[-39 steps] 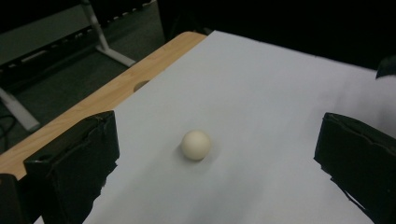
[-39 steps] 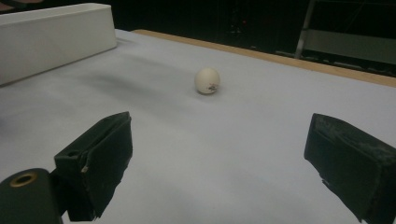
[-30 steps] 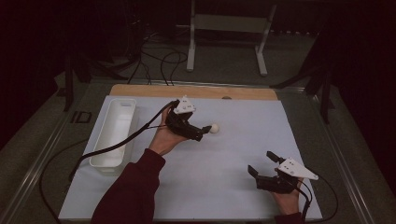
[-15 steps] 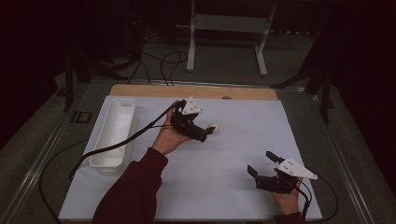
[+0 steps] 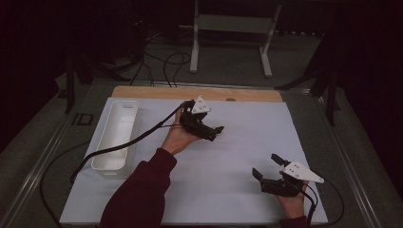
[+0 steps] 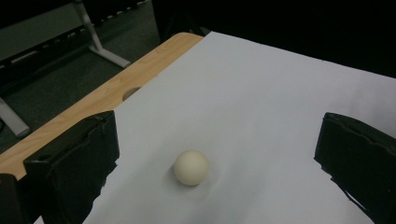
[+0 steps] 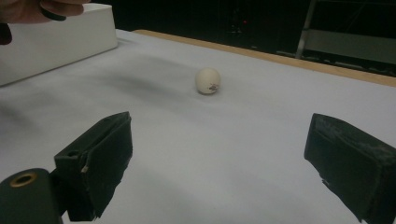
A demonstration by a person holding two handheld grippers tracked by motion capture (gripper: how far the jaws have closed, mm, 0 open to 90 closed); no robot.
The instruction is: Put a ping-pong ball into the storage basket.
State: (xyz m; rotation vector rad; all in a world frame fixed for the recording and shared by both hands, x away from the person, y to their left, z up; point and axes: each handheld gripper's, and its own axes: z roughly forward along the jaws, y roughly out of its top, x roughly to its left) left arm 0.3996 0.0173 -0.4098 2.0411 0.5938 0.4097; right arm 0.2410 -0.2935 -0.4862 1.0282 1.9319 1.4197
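Whereas the ball showed just off the tips of the left tongs (image 5: pixel 216 132) in the high view half a second ago, it now lies hidden there beneath them; the left hand (image 5: pixel 178 137) has shifted slightly toward 2 o'clock, and the right tongs (image 5: pixel 268 167) rest where they were, at 5 o'clock on the sheet.

The ball (image 6: pixel 191 167) is a small cream sphere, matte and smooth, with a faint dark mark on the side seen in the right gripper view (image 7: pixel 208 80). Being round, it has no long axis and points no particular way. It sits on the white sheet (image 5: pixel 247 142), just above centre, between the spread jaws of the left tongs and touching neither; those jaws stand wide apart, holding nothing. The right tongs are likewise spread wide and empty, aimed toward 10 o'clock, with the ball well beyond their tips.

The jaw pads are black, blocky and rough-edged. The sheet is flat, pale and unmarked, covering the bench save for a bare strip of light wood (image 5: pixel 199 93) at 12 o'clock. A long white tray (image 5: pixel 119 137) of smooth plastic, rectangular with rounded corners, lies at 9 o'clock, its long axis running 12 to 6.
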